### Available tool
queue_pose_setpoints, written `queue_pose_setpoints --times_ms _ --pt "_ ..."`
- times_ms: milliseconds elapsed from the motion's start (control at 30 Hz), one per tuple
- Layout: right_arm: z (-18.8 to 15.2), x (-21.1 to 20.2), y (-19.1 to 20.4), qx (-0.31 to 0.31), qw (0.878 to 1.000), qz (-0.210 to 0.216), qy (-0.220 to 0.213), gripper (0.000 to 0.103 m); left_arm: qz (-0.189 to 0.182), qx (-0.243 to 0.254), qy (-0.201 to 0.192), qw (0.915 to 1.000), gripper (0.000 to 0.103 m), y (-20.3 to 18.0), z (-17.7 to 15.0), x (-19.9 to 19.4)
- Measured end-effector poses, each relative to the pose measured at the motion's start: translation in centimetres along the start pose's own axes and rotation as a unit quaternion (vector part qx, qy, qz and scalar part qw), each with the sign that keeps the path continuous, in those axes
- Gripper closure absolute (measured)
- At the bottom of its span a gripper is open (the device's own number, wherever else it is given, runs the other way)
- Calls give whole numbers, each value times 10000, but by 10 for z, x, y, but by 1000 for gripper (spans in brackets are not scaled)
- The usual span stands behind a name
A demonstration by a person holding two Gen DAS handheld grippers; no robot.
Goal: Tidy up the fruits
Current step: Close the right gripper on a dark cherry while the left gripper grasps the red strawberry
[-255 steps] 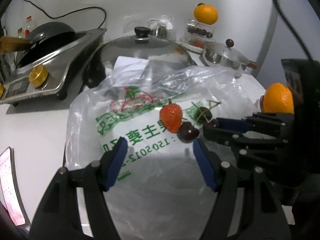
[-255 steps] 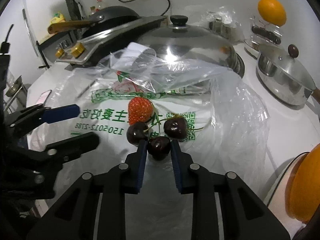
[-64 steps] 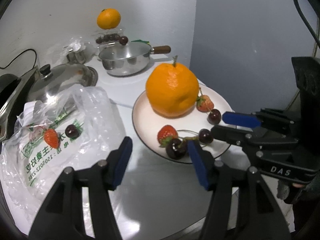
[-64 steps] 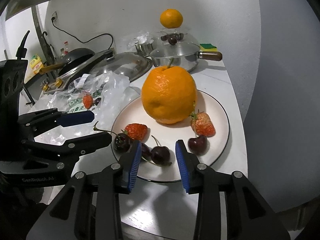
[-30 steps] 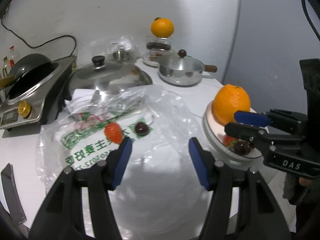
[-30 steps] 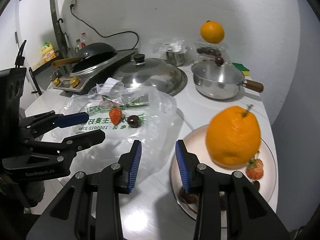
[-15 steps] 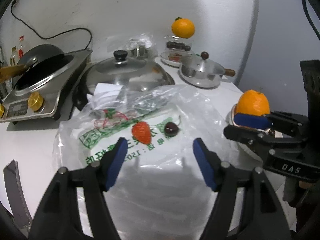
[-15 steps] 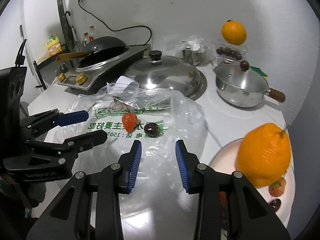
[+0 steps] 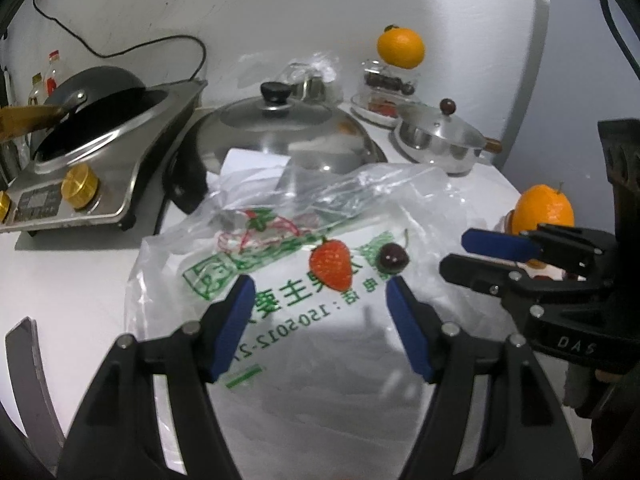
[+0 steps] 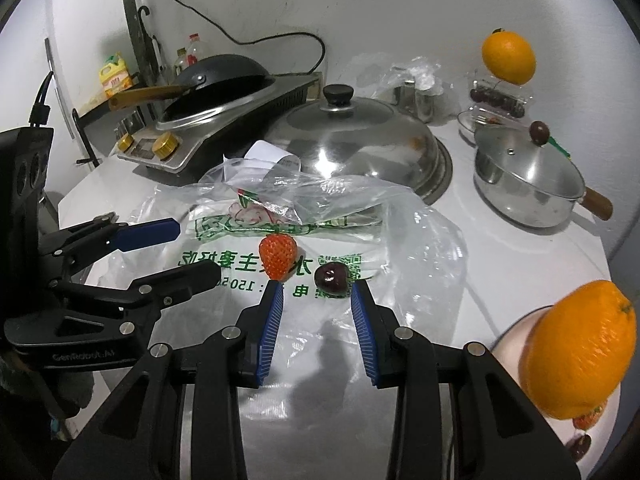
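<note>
A white kitchen counter, seen from two handheld grippers. At the centre of both views lies a clear plastic bag (image 9: 320,320) printed with green lettering. On it rest a red strawberry (image 9: 331,264) and, just to its right, a dark cherry (image 9: 393,258); the two lie close but apart.

The left gripper (image 9: 320,304) fills the bottom of its view. Its blue-padded jaws have just been opening and stand wide apart, holding nothing, the strawberry just beyond the tips. The right gripper (image 10: 318,320) sits at bottom centre of its view, jaws parted more narrowly and empty, the cherry just ahead of the gap.

At the right edge, a large orange (image 10: 580,352) sits on a white plate (image 10: 510,344). Across the top stand a domed steel lid (image 10: 352,140), a lidded saucepan (image 10: 528,184) and a black wok (image 10: 216,76).
</note>
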State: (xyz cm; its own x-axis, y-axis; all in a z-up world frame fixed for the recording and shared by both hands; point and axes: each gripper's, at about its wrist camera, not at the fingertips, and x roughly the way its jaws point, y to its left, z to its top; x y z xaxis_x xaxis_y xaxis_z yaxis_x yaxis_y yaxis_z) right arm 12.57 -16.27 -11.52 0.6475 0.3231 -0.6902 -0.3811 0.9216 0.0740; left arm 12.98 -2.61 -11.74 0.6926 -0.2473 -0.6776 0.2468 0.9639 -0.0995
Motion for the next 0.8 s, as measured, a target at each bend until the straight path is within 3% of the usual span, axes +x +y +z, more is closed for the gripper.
queue_pose_setpoints --times_ms 800 --pt "13 61 -6 54 9990 -78 441 66 -93 -120 294 9995 34 21 3 42"
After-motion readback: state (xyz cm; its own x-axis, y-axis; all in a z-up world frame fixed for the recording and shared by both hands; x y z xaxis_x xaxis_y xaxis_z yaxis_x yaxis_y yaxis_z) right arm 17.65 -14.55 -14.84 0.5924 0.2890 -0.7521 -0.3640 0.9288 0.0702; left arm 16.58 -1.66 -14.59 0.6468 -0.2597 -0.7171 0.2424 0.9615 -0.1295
